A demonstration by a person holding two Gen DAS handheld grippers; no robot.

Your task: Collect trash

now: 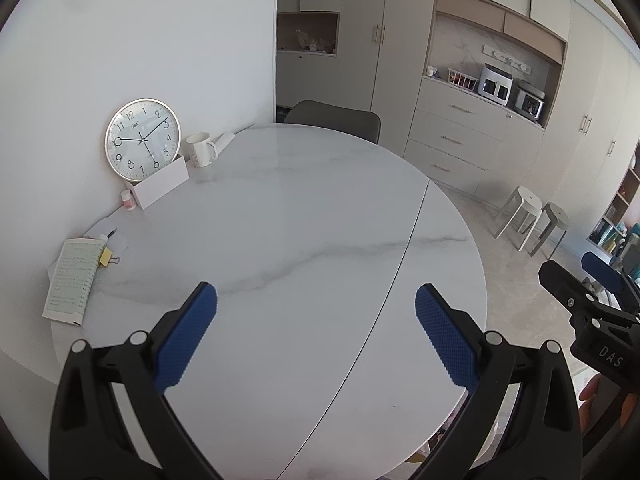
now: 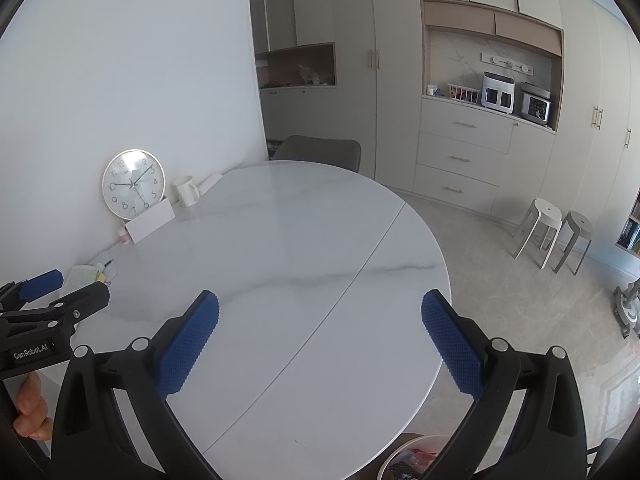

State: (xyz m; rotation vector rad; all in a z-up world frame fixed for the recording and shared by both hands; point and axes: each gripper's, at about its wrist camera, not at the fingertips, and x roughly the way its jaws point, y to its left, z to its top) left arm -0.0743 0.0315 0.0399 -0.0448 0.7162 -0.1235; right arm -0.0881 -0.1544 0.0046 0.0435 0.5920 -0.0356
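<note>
My left gripper [image 1: 316, 292] hangs open over the white marble table [image 1: 304, 208], nothing between its blue pads [image 1: 188, 336]. My right gripper [image 2: 320, 296] is open too, empty, above the table's near right part. Each gripper shows at the edge of the other's view: the right gripper [image 1: 572, 268] and the left gripper [image 2: 72, 286]. Below the table's near edge stands a white-rimmed bin [image 2: 400, 446] with coloured scraps inside, partly hidden by my right finger. At the far left lie a loose paper sheet [image 1: 116, 240], a notebook [image 1: 72, 280] and a yellow binder clip [image 1: 106, 258].
A wall clock [image 1: 142, 140] leans against the wall behind a white box [image 1: 162, 184], with a mug [image 1: 200, 150] and a small bottle [image 1: 128, 200] beside them. A grey chair [image 1: 336, 118] sits at the far side. Two stools [image 2: 556, 236] stand on the floor at right.
</note>
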